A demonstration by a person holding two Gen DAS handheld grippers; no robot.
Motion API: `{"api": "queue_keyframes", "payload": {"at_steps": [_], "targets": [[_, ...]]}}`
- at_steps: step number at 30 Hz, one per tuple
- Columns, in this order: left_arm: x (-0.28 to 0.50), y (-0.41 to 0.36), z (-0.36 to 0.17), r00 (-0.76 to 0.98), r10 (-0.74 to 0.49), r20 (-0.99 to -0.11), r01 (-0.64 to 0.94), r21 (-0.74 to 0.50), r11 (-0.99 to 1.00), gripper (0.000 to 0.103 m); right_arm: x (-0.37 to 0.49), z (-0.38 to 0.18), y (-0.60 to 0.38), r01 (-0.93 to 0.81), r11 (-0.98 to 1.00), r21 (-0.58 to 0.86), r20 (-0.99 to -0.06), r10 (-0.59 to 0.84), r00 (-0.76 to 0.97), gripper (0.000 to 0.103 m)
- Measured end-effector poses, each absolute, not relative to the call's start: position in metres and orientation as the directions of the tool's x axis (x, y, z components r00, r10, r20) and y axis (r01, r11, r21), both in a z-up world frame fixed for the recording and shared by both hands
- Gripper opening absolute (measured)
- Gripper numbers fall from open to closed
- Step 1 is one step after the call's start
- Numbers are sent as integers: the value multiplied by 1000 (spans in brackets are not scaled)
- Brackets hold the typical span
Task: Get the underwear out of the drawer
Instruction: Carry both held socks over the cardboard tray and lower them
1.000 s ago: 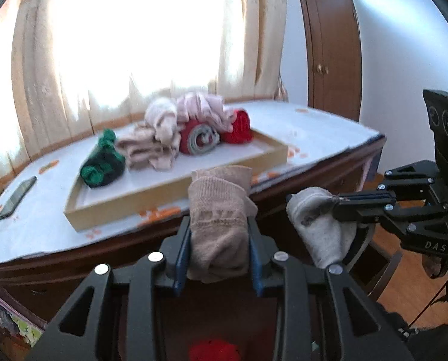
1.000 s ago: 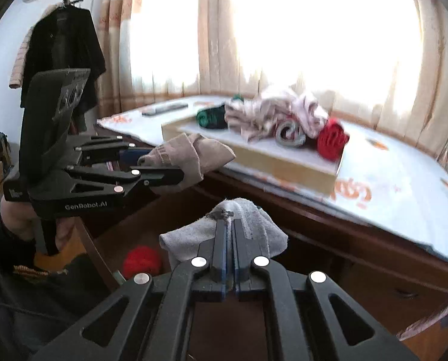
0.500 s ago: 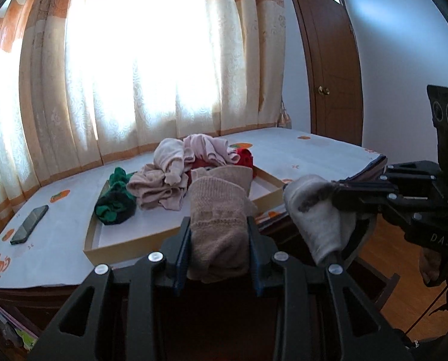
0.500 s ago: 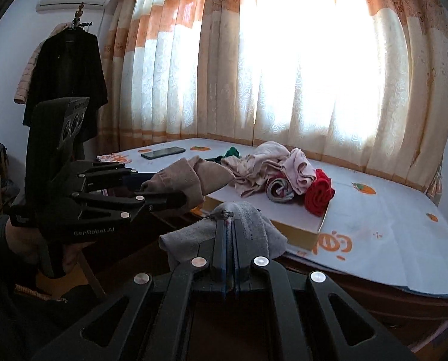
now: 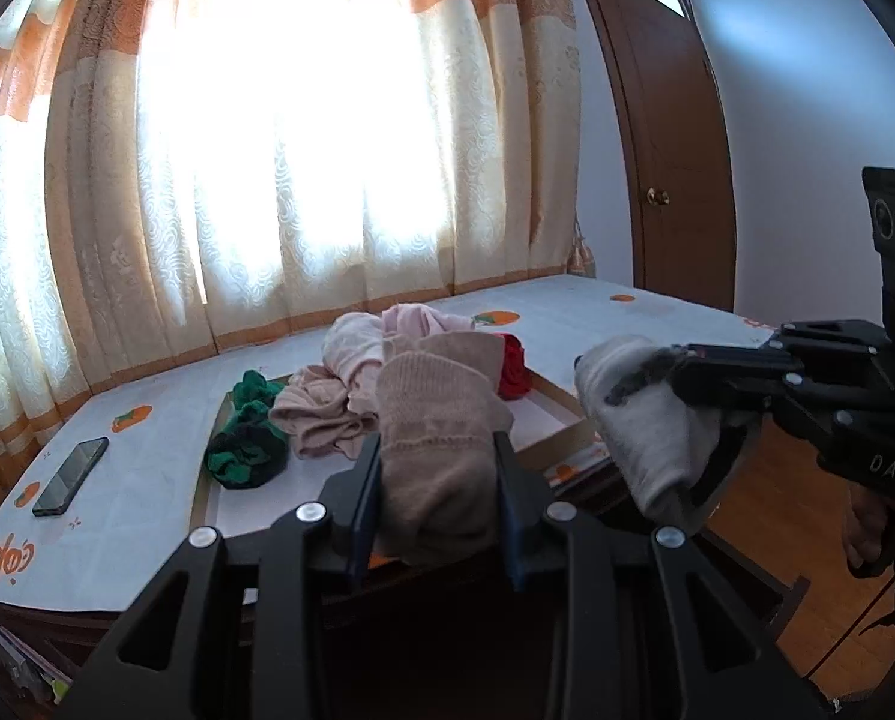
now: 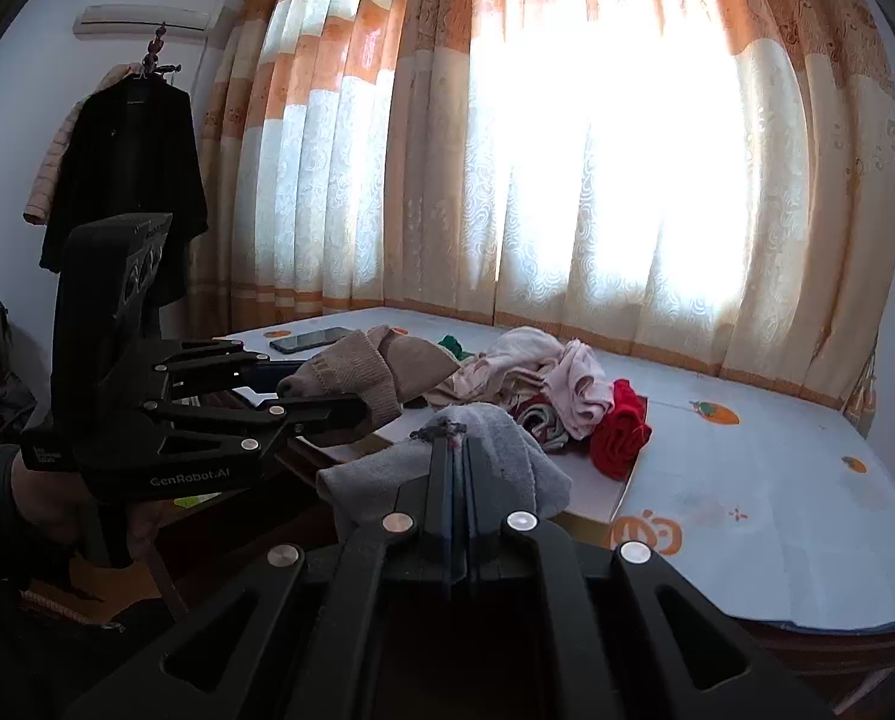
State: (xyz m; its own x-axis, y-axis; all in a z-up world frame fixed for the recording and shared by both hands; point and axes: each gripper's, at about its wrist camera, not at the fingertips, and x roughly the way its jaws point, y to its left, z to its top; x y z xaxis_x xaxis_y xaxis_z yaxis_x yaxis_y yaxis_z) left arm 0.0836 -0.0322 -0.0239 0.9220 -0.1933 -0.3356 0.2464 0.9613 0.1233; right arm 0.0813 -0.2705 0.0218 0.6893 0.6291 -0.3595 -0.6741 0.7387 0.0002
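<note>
- Left gripper (image 5: 441, 450): jaws closed on a beige knit garment (image 5: 441, 420), pressing it from both sides. The roll stands between them with its long axis running forward along the fingers, its folded end pointing away from the camera toward the tray.
- Right gripper (image 6: 456, 450): jaws fully closed, pinching a thin fold of a grey garment (image 6: 489, 450). The rest of the cloth drapes to either side of the fingers. In the left wrist view it hangs downward (image 5: 645, 426), so its long axis is roughly vertical.
- Both pieces are held in the air, in front of the near edge of the surface (image 6: 777, 510). The drawer itself shows in neither view.
- Shallow tray (image 5: 558, 414): lies on the surface directly ahead of both grippers. It carries the pieces already set down: a green-and-black roll (image 5: 246, 444) at its left end, a pale pink and beige heap (image 5: 357, 366) in the middle, and a red roll (image 5: 513, 369) toward its right end.
- Key relation, as a judgement: the bare tray floor along the near edge lies just beyond and below the fingertips. The left gripper faces the middle of the tray and appears the nearer one. The right gripper is beside the tray's right corner.
- Dark phone (image 5: 70, 476): near the left edge of the surface, well apart from the tray.
</note>
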Motion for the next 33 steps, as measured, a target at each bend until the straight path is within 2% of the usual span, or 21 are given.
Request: {"api": "queue_keyframes", "payload": {"at_steps": [13, 21, 33], "targets": [[103, -34, -1, 938, -170, -302, 230, 176, 957, 32, 107, 45, -271, -655, 755, 0, -315, 622, 717, 4], [129, -38, 3, 932, -162, -324, 233, 194, 953, 32, 140, 45, -268, -623, 782, 21, -331, 593, 734, 4], [170, -41, -5, 904, -155, -399, 245, 184, 952, 32, 178, 22, -261, -585, 810, 36, -412, 546, 730, 4]]}}
